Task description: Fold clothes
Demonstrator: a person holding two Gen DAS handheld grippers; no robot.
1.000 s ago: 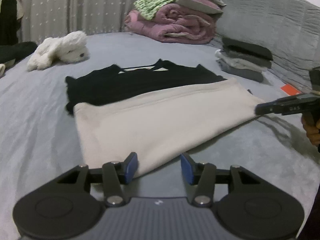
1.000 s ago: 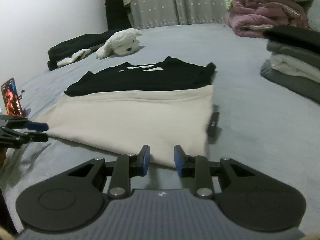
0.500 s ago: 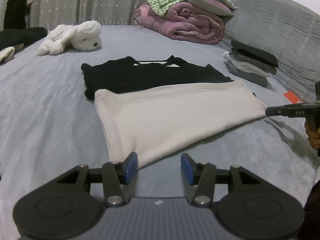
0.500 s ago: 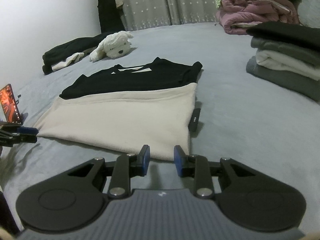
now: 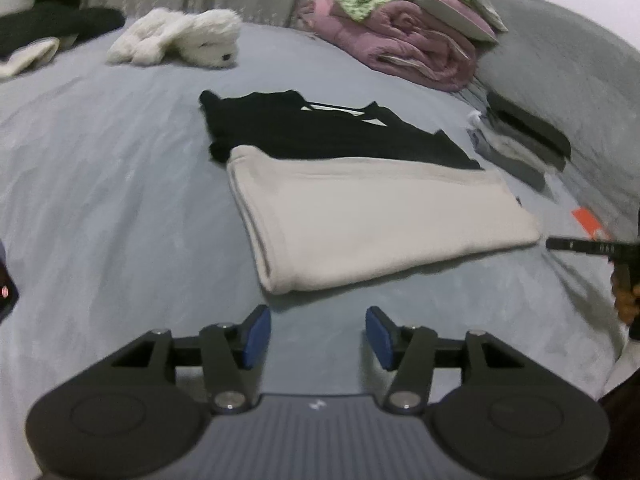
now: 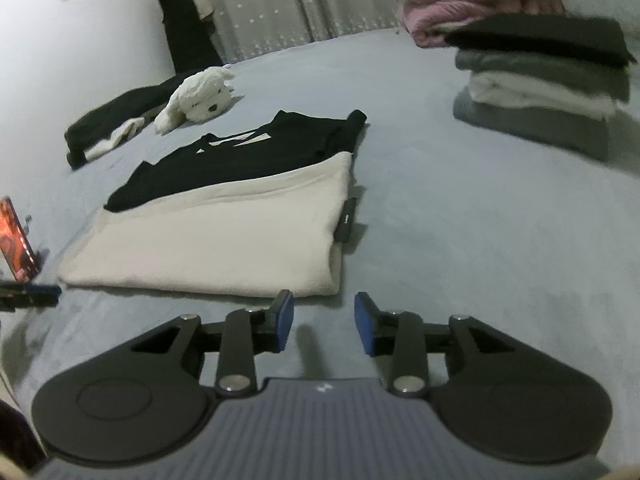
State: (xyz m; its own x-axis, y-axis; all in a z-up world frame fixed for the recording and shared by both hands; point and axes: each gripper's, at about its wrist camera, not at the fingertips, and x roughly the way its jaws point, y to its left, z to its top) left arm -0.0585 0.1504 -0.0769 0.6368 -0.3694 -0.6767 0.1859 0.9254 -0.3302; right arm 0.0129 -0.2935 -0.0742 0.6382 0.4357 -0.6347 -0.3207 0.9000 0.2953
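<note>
The left gripper [image 5: 318, 334] hovers over the grey bedspread [image 5: 100, 200] with its blue pads parted to a middling gap; its jaws have just been opening and nothing lies between them. Just ahead of its fingertips, apart from them, sits the near left corner of the folded cream garment [image 5: 372, 224], with a black top [image 5: 320, 132] lying flat beyond it and partly under its far edge. The right gripper [image 6: 323, 322] is likewise empty, its jaws narrower yet just been opening, and the cream garment's near right corner lies just ahead and slightly left of its pads (not touching). A small black tag [image 6: 346, 220] sticks out at that garment's right edge. Farther ahead to the right stands a stack of folded clothes [image 6: 540, 84]; far ahead left lies a white plush dog [image 6: 198, 98].
</note>
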